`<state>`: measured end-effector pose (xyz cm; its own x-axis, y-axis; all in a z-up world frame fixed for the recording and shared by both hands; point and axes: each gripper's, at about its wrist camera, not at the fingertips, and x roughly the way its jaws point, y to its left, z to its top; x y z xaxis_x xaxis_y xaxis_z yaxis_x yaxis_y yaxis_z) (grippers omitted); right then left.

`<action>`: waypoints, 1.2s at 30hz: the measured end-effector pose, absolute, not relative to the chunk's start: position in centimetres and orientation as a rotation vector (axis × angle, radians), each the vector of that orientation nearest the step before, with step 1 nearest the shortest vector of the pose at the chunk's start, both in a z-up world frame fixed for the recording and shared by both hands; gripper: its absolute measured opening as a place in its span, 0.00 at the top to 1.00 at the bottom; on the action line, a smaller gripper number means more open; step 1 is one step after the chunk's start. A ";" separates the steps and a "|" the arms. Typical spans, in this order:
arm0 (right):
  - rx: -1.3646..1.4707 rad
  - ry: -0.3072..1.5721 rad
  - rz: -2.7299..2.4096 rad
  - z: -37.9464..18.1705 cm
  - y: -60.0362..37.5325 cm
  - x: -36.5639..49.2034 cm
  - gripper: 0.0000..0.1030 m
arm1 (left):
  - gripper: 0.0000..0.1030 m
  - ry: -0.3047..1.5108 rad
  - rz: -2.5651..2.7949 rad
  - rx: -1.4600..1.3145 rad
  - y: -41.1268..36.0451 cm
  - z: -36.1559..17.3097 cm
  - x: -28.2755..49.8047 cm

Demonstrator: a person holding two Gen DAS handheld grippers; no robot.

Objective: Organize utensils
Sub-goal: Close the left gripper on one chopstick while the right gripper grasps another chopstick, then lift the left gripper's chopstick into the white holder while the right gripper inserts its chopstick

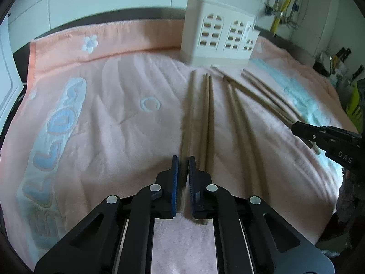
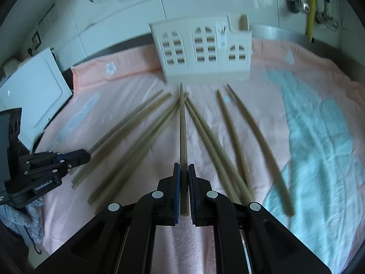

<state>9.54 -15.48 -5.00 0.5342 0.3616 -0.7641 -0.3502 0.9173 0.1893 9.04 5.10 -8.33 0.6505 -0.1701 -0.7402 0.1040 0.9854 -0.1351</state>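
step: pick-up. left hand-held gripper (image 1: pixel 183 162) and right hand-held gripper (image 2: pixel 184 169) each clamp one chopstick (image 2: pixel 182 123). next: lift, carry to holder (image 2: pixel 205 50) at upper centre.

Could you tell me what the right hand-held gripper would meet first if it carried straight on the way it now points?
Probably the white utensil holder. The right hand-held gripper is shut on a chopstick whose tip points at the holder's base; depth is unclear, so it might touch the pink towel just before.
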 end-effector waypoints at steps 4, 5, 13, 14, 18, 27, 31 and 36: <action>0.018 0.841 0.428 -2.4 -16.1 9.3 0.93 | 0.94 0.775 -0.151 -0.102 5.0 -6.2 8.1; 0.018 0.813 0.429 -1.4 -16.3 9.3 0.93 | 0.94 0.759 -0.156 -0.105 5.0 -5.6 7.9; 0.006 0.692 0.439 3.0 -17.0 9.7 0.94 | 0.95 0.659 -0.168 -0.106 4.5 -2.0 7.0; 0.002 0.687 0.442 3.2 -16.9 9.9 0.93 | 0.95 0.655 -0.165 -0.108 4.5 -1.7 7.0; -0.011 0.670 0.460 4.3 -16.7 10.7 0.93 | 0.95 0.629 -0.164 -0.120 4.7 -0.7 7.3; -0.052 0.631 0.509 8.9 -16.5 14.3 0.94 | 0.95 0.586 -0.190 -0.124 4.8 2.8 9.5; -0.096 0.610 0.529 11.6 -16.8 16.1 0.94 | 0.95 0.565 -0.205 -0.080 3.8 5.0 10.7; -0.106 0.575 0.523 15.4 -17.7 18.8 0.94 | 0.95 0.537 -0.222 -0.034 2.4 7.7 12.1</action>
